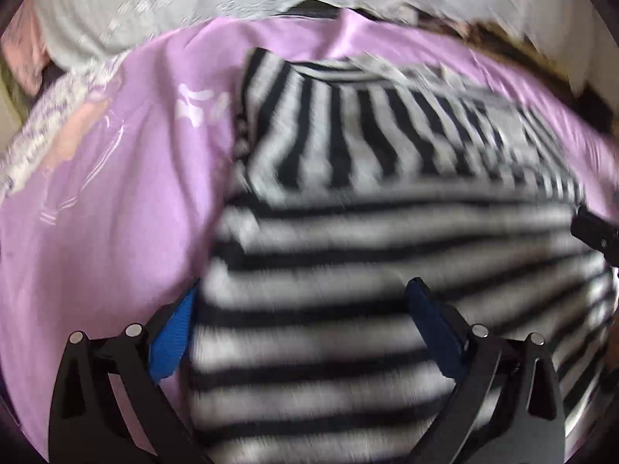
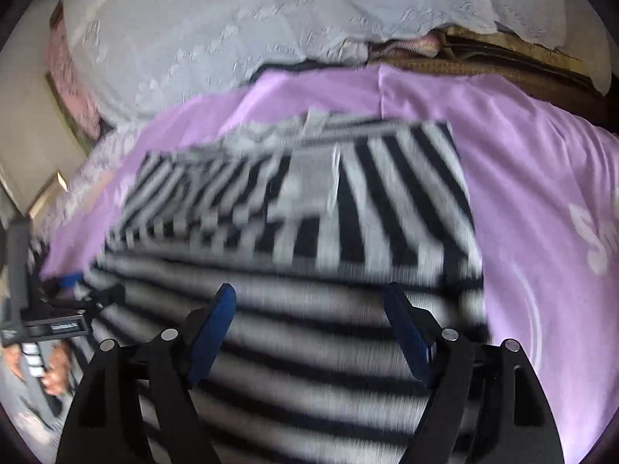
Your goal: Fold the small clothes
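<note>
Striped top (image 1: 367,232) lies partly folded on the lilac sheet (image 1: 108,201), sleeves laid inward. Left gripper (image 1: 305,309) & right gripper (image 2: 309,317) both hover over it w/ jaws spread, nothing pinched, prob. lining up for the next fold.

**Materials and finishes, bed scene**

Striped garment (image 1: 348,239): soft knit cloth, black and white, matt. Lilac sheet (image 1: 108,193): smooth cloth, slight sheen, white print. Grey cover (image 2: 232,31): textured, embossed-looking fabric. Gripper arms: matt black plastic, bright metal pins; blue pads (image 2: 212,328), ribbed.
</note>
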